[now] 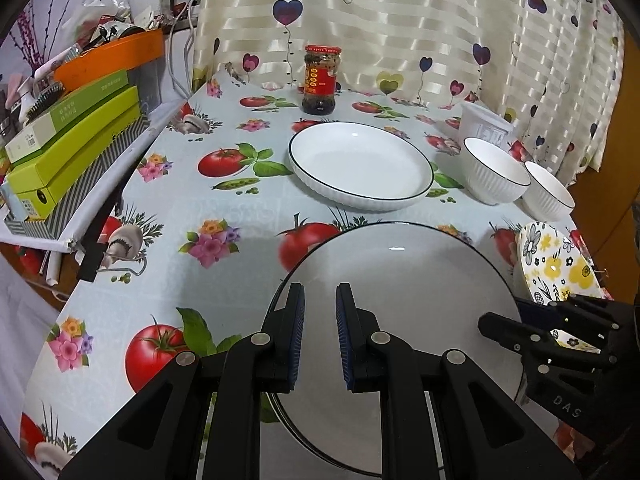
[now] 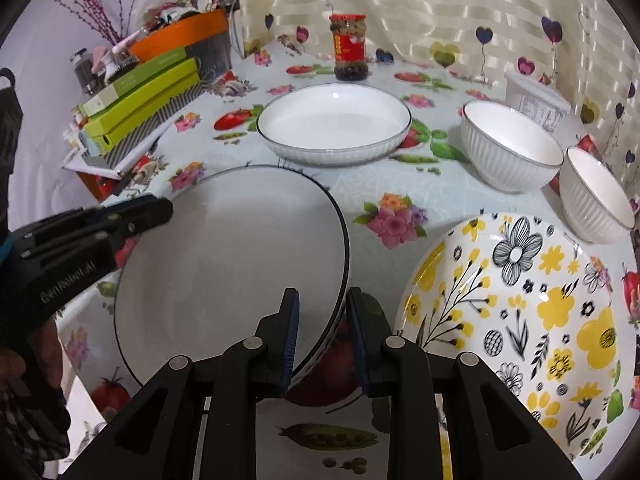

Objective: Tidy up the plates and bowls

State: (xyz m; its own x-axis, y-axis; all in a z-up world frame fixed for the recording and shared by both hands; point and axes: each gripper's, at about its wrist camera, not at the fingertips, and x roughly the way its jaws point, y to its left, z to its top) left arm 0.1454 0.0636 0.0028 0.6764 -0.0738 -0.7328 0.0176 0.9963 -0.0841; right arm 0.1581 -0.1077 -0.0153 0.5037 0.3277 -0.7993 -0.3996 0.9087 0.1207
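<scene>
Two bowls (image 2: 512, 146) sit on the fruit-print tablecloth (image 1: 224, 216) before heart-print curtains (image 1: 400, 20) — both tools (image 1: 320, 336) (image 2: 322, 340) spread.

The near plate (image 2: 224, 264) lies on the table (image 2: 360, 184) at the front. Right of it, just beside, lies the flowered plate (image 2: 532, 312). Behind the near plate, a little apart, stands the deep plate (image 2: 334, 122), and the jar (image 2: 349, 48) stands behind that one, near the curtain (image 2: 420, 4). Right of the deep plate stand two bowls: the first bowl (image 2: 510, 146) and, to its right and nearer, the second bowl (image 2: 596, 196); they seem to touch. A container (image 2: 536, 102) is behind the first bowl. On the left side, a stack of boxes (image 2: 140, 96) lies at the table's edge.
</scene>
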